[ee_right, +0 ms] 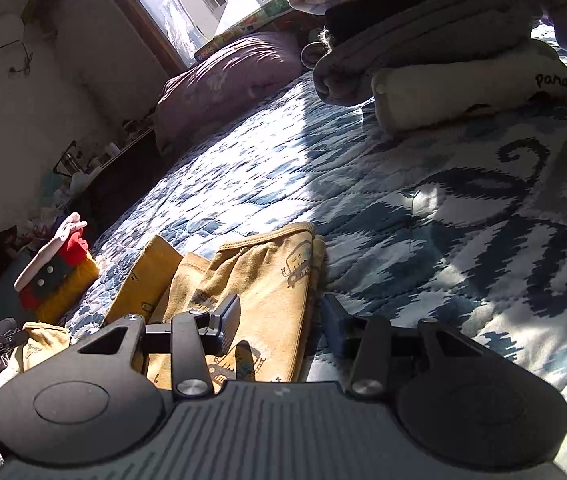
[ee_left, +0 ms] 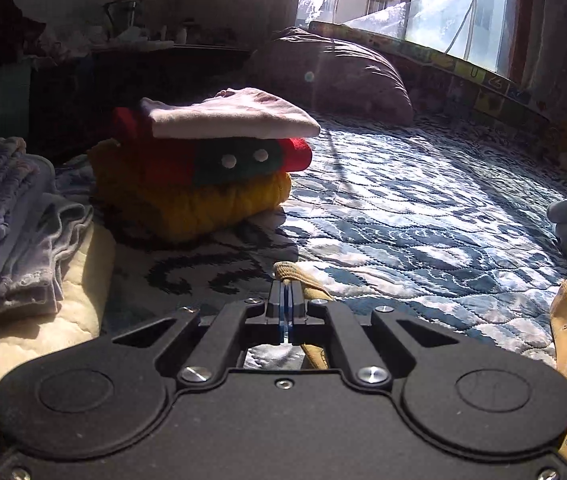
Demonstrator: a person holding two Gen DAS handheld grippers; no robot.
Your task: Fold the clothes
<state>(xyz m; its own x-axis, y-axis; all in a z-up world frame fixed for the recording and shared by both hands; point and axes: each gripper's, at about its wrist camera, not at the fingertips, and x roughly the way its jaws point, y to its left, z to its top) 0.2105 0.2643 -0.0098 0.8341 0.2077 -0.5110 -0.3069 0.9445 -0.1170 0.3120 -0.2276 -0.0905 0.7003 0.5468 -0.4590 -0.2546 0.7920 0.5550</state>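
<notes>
Mustard-yellow cotton garment with small printed cartoon vehicles (ee_right: 259, 280) is lying rumpled on the blue-and-white quilted bedspread (ee_right: 423, 208), near the bed's front edge. The left tongs (ee_left: 287, 292) are pinching a ribbed hem of this garment, their jaws pressed together on the cloth. The right tongs (ee_right: 279, 320) are hanging spread wide just above the garment, one finger over the fabric and the other over the bedspread beside its edge, gripping nothing. A folded stack of a pale pink top, a red-and-green piece with white buttons and a yellow knit sweater (ee_left: 203, 160) is sitting well apart on the bed. A grey and cream folded pile (ee_right: 443, 60) is resting farther along, and a mauve pillow (ee_left: 335, 72) is lying beneath the sunlit window (ee_left: 403, 0)
</notes>
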